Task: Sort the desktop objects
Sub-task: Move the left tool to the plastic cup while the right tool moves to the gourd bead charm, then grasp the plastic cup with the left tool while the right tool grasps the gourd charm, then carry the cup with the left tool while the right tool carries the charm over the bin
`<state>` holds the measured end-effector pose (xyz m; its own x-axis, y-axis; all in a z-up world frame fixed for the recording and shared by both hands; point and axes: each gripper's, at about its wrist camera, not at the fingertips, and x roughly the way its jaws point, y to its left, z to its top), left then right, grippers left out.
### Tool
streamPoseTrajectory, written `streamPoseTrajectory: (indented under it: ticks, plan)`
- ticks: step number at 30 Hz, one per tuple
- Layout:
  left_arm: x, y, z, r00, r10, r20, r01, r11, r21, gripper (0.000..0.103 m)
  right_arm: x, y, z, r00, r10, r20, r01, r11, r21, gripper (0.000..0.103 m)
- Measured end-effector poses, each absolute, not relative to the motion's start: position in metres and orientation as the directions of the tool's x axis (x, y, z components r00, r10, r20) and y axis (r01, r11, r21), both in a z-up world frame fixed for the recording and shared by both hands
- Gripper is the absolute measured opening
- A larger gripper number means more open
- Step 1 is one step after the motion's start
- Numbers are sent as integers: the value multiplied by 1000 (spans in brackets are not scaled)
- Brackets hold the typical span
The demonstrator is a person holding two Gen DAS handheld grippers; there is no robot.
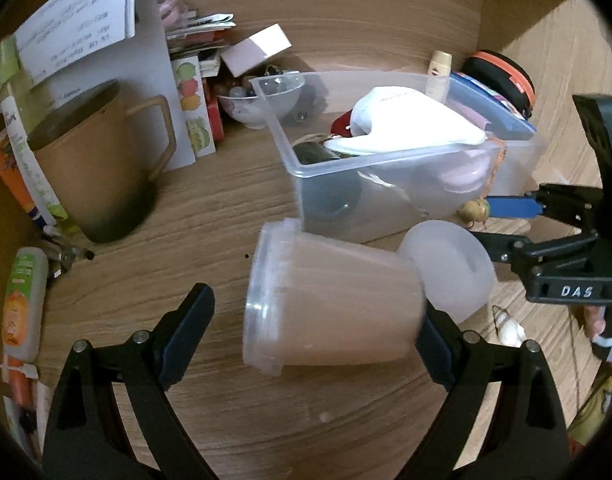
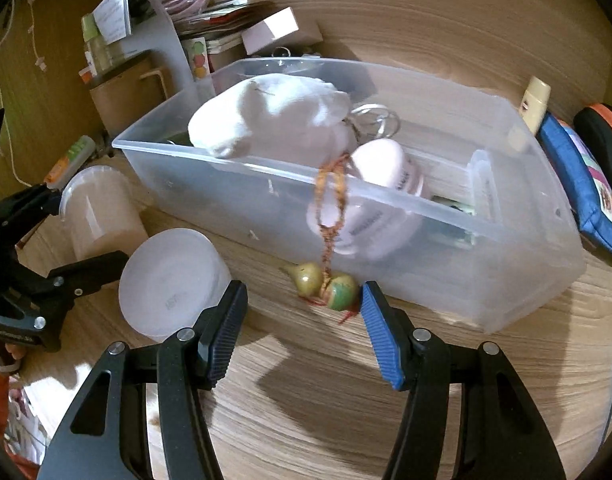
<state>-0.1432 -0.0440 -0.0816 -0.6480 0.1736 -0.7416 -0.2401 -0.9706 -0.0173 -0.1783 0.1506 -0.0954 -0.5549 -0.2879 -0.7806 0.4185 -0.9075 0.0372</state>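
Main items: two translucent plastic tubs on the wood-grain desk (image 1: 210,200), both tipped on their sides, touching or nearly so.

- clear tub (image 1: 329,300): tapered, thick stepped rim facing left, desk colour shows through the wall. Lies between the fingers of the left gripper (image 1: 317,332), which is spread wide. Left finger stands clear of the rim; the tub hides the right finger's tip, so contact there can't be told. Not clamped.
- frosted tub (image 2: 172,280): milky, round, flat base toward the right wrist camera with faint embossed marks. Just right of the clear tub, near the storage bin (image 2: 385,272).
- right gripper (image 2: 302,328): wide open, holding nothing. Black ribbed pad on one finger, blue ribbed pad on the other.
- gourd charm (image 2: 325,284): two small glazed gourds, green-tan, on a braided orange cord (image 2: 329,184) draped over the bin's near wall. Gourds rest on the desk against the bin, the blue pad's tip right beside them; touching or not, can't tell.

Storage bin: rectangular, translucent, soft rounded corners, sits far side of the tubs. Inside: white cloth bundle (image 2: 274,116), pale pink round case (image 2: 379,172), metal key rings (image 2: 371,118).

Around it:
- tan mug (image 1: 102,160), matte, angular handle, far left.
- glass bowl (image 1: 262,100) behind the bin.
- blue pouch (image 2: 581,184) and black-orange zip case (image 1: 501,76) to the bin's right.
- orange-green tube (image 1: 24,300) lying at the left edge.
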Motion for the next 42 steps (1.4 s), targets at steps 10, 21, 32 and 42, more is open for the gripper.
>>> streamPoseTrajectory:
  ticks: [10,21,32,42]
  plan:
    - [-145,-48,-80,-637,215,-740,-246,-967,-70,78,-184,160,-97,-570,-280,-773,307,-945,116,41]
    - [-146,-63,-78,-658,197,-727,-179,-978,-104,71,-177,169,-90,-576,-342,-742,335,-927,168,30]
    - [-136,-68,-73,-682,178,-709,-135,-984,-117,69,-152,193,-62,-628,-405,-665,350,-910,225,30]
    - [-129,-69,-54,-705,197,-681,-129,-980,-150,66,-156,209,-42,-662,-421,-620,356,-905,234,30]
